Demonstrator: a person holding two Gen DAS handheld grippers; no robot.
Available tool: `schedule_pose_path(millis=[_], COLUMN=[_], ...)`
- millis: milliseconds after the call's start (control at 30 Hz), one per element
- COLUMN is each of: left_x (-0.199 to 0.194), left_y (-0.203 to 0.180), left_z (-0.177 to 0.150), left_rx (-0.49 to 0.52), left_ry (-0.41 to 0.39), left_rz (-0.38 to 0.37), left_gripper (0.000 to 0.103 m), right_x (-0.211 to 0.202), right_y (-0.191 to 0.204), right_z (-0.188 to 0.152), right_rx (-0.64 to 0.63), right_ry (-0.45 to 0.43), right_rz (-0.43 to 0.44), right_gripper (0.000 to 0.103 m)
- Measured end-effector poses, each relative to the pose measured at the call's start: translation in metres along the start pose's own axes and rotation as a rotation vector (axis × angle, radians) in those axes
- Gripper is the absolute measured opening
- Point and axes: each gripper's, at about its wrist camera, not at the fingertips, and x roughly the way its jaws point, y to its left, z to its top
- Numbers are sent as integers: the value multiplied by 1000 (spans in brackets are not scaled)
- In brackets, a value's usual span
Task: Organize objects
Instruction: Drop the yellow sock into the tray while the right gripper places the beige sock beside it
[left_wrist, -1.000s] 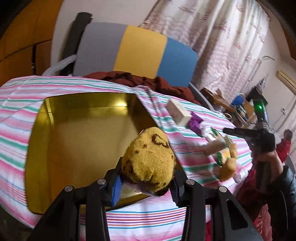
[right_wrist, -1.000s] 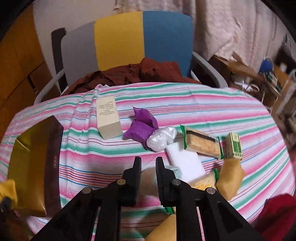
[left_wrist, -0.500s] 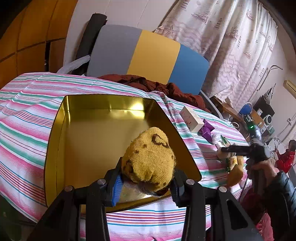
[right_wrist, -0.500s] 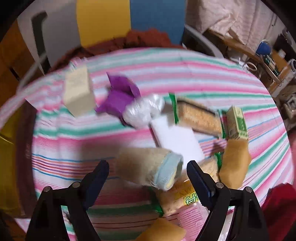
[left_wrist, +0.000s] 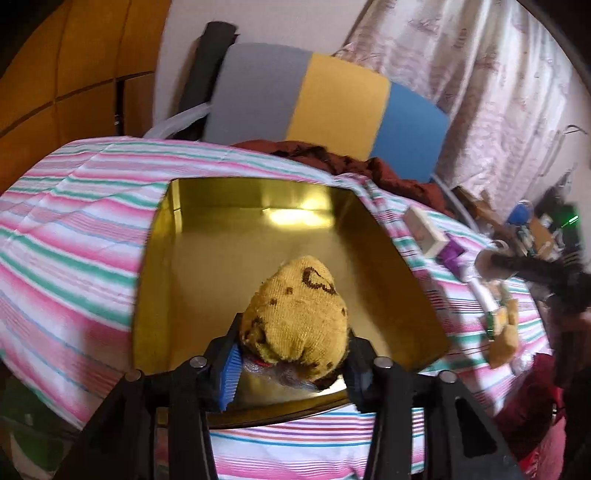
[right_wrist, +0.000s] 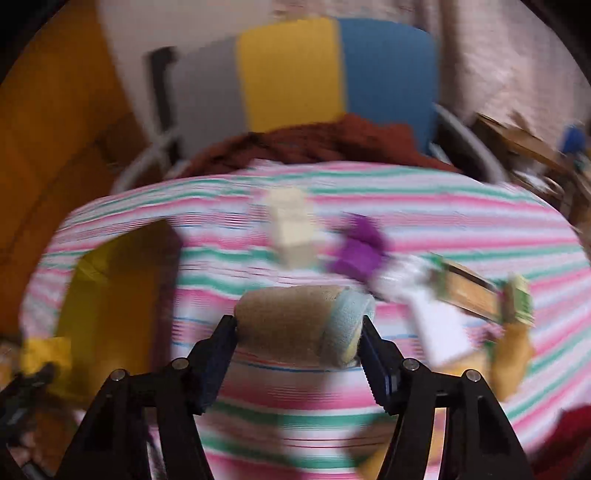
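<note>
Over the empty gold tin's (left_wrist: 258, 236) near edge, we're gripping a yellow sock (left_wrist: 295, 317) in the left gripper (left_wrist: 291, 365) and a tan rolled sock (right_wrist: 295, 321) in the right gripper (right_wrist: 299, 350); nothing's sorted yet.

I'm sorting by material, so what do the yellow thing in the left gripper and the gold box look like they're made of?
The yellow bundle looks like knitted fabric, probably a rolled sock: ribbed stitches, fuzzy matte surface, brown woven pattern. The gold box looks like thin metal, likely a tin: its glossy inner walls mirror a bright light patch and its edges are crisp.
</note>
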Motion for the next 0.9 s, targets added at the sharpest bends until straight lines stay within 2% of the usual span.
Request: schedule_pose_path(millis=[133, 267, 333, 367, 467, 567, 900], left_x=[-4, -15, -21, -24, -33, -32, -39], left_y=[16, 30, 33, 35, 40, 44, 39], left_z=[-2, -1, -1, -1, -3, -1, 4], left_rx=[-30, -58, -63, -65, -74, -81, -50], left_ry=[-9, -34, -47, -55, -82, -82, -116], left_rz=[121, 180, 197, 202, 211, 213, 224], left_gripper=[54, 64, 68, 71, 75, 81, 82], right_x=[5, 17, 21, 22, 24, 20, 1], right_y=[77, 153, 182, 194, 209, 209, 166], right_z=[-2, -10, -15, -19, -25, -32, -40], right_rx=[-97, -186, -208, -213, -224, -227, -150], right_ry=[14, 54, 73, 77, 92, 93, 35], right_rz=[178, 363, 430, 445, 476, 458, 376], right_gripper=[66, 71, 87, 89, 90, 91, 98])
